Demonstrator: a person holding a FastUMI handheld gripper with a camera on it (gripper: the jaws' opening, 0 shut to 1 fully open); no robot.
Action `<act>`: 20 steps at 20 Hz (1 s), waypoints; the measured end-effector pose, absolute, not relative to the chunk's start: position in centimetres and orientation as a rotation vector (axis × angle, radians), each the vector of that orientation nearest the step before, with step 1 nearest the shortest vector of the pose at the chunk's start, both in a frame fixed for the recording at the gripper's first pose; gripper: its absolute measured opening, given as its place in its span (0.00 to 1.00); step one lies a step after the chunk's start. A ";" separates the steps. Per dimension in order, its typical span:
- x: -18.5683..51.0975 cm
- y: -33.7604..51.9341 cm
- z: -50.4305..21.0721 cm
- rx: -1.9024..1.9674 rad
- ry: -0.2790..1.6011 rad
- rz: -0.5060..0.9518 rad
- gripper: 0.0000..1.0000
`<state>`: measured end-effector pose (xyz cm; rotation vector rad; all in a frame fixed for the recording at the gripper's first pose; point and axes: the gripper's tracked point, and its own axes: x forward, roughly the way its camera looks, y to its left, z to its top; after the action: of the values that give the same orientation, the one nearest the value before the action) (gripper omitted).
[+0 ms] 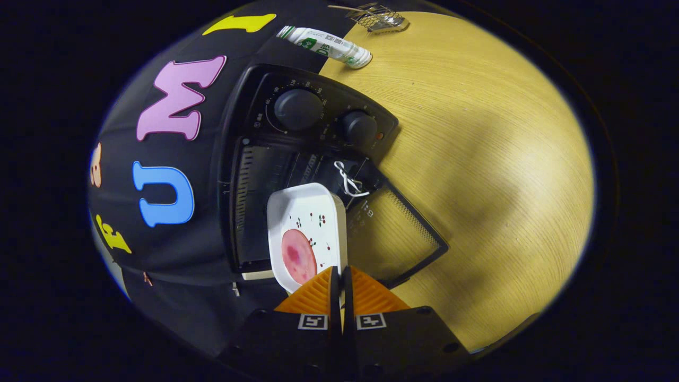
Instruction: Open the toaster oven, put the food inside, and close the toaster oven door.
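Observation:
My gripper [340,277] is shut on the near rim of a white square plate [313,212] with small cherry prints. A round pink slice of food [298,256] lies on the plate just ahead of the fingers. The view is rolled sideways. The black toaster oven [276,159] stands beyond the plate with its cavity open, and its glass door [395,233] hangs folded down onto the wooden table. The plate's far half is in the oven's mouth. Two black knobs [298,109] sit on the oven's control panel.
The light wooden table [477,159] stretches past the oven. A white and green tube [326,45] lies on it behind the oven, and a wire rack [377,18] sits farther off. A white clip [347,183] hangs at the door hinge. Black cloth wall stands beside the oven.

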<state>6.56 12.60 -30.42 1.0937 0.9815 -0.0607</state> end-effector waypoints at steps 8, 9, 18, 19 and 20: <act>12.1 15.0 -31.8 1.168 0.911 -0.117 0.05; 12.8 15.1 -31.8 1.180 0.895 -0.124 0.05; 14.4 15.5 -29.6 1.184 0.765 -0.082 0.16; 13.9 15.6 -29.3 1.174 0.768 -0.073 0.27; 13.3 15.8 -29.0 1.160 0.772 -0.055 0.36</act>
<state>13.34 15.80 -28.96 1.1601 0.7715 -0.0551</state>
